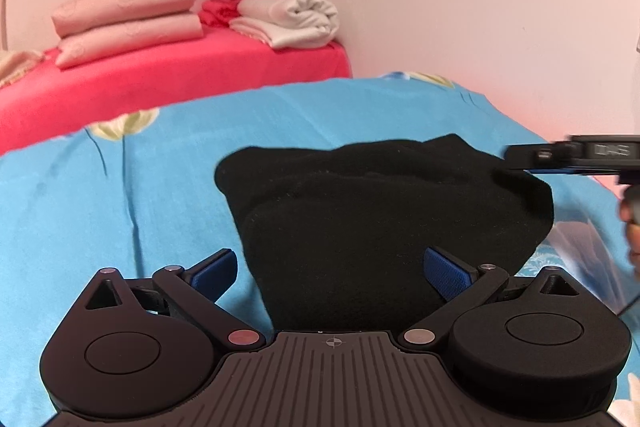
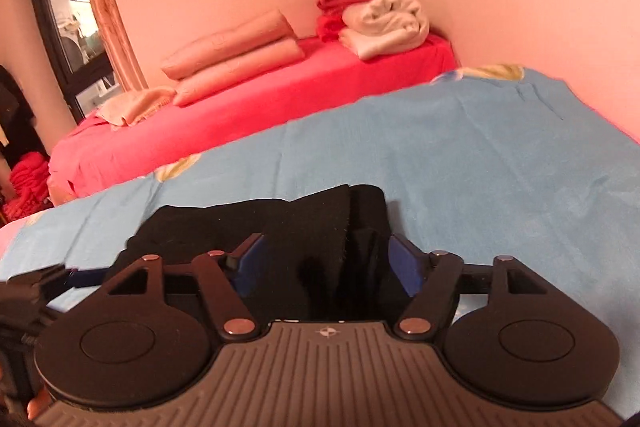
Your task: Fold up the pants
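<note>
Our left tongs (image 1: 332,271) are open wide, with the blue pads (image 1: 212,273) far apart. The black pants (image 1: 380,211) lie right in front of them, on the blue flowered sheet (image 1: 120,187), and the near end of the pants sits between the pads without being pinched. The pants are in a thick folded bundle that stretches away from us and a bit to the right. Our right tongs (image 2: 326,261) are also spread apart, and a fold of the pants (image 2: 312,227) sits in the gap. We cannot tell if the pads touch it. Both tongs are close, so either one could squeeze first. Far behind, pink pillows (image 1: 128,19) rest on a red bed (image 1: 200,75).
</note>
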{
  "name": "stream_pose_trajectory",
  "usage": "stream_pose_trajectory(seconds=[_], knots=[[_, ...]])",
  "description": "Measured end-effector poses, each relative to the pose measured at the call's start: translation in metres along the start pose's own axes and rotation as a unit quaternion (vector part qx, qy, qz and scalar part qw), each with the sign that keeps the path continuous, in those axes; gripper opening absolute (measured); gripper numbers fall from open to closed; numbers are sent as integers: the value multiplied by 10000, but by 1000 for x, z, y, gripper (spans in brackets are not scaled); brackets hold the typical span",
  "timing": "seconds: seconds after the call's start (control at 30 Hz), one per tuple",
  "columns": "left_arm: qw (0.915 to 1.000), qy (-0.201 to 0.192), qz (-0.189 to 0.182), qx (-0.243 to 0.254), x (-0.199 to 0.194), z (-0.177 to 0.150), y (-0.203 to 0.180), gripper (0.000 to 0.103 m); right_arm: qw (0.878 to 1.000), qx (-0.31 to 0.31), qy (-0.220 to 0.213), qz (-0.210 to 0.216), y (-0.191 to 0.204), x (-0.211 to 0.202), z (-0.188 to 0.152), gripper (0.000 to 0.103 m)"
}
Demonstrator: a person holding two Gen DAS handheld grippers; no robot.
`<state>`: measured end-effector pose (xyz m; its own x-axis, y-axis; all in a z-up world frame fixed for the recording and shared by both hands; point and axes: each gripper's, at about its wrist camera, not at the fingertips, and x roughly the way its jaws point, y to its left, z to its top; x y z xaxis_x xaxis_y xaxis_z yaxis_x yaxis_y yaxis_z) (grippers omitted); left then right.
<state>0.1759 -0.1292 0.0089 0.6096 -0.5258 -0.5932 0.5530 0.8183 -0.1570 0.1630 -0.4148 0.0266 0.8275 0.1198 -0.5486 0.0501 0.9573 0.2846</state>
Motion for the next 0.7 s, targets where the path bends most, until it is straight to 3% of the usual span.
stream_pose_trajectory(seconds=[0.07,0.13,0.17,0.27,0.37,0.4,0.47,0.5,0.53,0.63,0.7], knots=[[10000,50,-27,-40,2,-1,-1,103,9995,88,307,-83,4,21,1,66],[10000,74,-33,-39,3,0,-3,103,9976,-218,314,-586,15,28,-4,22],[10000,74,-35,-8,3,1,-5,103,9963,-541,262,-622,24,26,-3,14],[9999,87,33,84,7,8,-12,103,9932,-958,-215,-623,40,3,10,12],[9999,21,77,98,11,12,-20,103,9955,-467,-732,-380,21,-19,21,12],[9998,35,154,145,13,12,-23,103,9968,-322,-605,-419,10,-11,20,12],[9987,117,337,361,17,10,-32,103,9969,-242,143,-735,-8,23,7,13],[9980,99,402,469,17,9,-35,103,9964,-286,199,-770,-15,30,-3,14],[9975,98,448,541,16,9,-38,103,9975,-308,-25,-637,-18,26,-7,15],[9974,164,454,530,15,10,-37,103,9983,-85,-82,-575,-27,16,-7,31],[9977,218,438,464,15,13,-34,103,9974,-137,-65,-700,-29,14,-7,50]])
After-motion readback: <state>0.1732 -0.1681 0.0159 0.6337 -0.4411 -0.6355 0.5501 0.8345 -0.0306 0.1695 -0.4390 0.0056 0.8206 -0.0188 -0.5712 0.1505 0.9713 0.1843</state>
